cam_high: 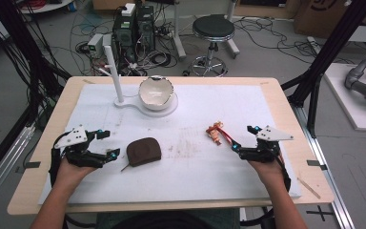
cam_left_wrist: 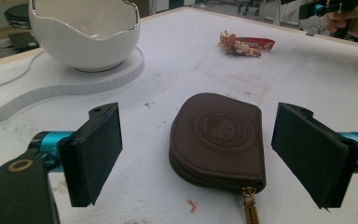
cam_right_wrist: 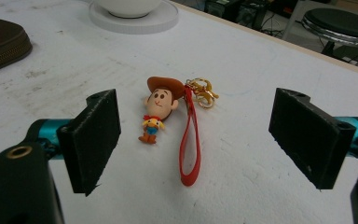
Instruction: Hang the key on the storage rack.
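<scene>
the left gripper stands released, the brown pouch just beyond its jaws on the white mat. the right gripper gapes empty near the cowboy keychain, whose clasp looks blurred from above.

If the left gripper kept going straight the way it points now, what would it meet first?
Most likely the brown pouch: it lies on the mat directly ahead of the open left gripper, centred between the jaws. Depth is hard to judge, but nothing else lies in between.
</scene>
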Demonstrator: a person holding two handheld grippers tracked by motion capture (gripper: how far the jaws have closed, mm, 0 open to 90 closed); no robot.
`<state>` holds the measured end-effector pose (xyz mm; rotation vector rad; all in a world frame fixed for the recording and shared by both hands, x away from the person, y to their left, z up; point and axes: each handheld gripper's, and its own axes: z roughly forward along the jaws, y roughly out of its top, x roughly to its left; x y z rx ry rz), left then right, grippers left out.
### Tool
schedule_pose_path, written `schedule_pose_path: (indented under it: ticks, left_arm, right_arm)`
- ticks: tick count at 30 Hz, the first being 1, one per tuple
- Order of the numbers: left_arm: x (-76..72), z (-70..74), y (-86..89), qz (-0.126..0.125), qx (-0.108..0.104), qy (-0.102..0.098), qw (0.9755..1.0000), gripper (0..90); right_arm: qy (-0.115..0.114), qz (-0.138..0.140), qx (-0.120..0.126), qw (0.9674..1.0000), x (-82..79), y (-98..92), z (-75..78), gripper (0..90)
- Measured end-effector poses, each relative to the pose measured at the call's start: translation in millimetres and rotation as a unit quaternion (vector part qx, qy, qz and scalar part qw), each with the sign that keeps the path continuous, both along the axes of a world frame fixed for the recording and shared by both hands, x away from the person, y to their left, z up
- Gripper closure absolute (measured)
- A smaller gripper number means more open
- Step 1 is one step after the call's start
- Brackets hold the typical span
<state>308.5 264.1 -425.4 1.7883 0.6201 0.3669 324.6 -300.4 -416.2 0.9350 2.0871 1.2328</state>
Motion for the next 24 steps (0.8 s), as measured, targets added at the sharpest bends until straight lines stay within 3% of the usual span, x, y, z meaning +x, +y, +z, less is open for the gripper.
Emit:
schedule_pose_path:
  ticks: [8, 13, 19, 24]
  left_arm:
    - [5.5, -1.9, -4.4, -0.004, 0.005, 0.006, 1.0, 16.1]
    - [4.9, 0.0, -6.1, -0.007, 0.007, 0.001, 0.9999, 16.1]
    - [5.9, -0.3, -4.5, -0.01, 0.006, 0.0, 0.9999, 16.1]
    - [6.3, -0.9, -3.2, -0.009, 0.006, 0.001, 0.9999, 16.1]
  right_arm:
    - [0.004, -0.001, 0.0, 1.0, -0.4, -2.6, -2.2, 16.5]
    - [0.001, 0.003, -0.007, 1.0, -2.3, 0.8, -1.3, 16.4]
    - [-0.001, 0.012, -0.017, 0.9998, -4.7, 9.3, 0.1, 16.4]
    - [0.002, 0.024, -0.026, 0.9994, 4.0, 21.7, -1.4, 16.5]
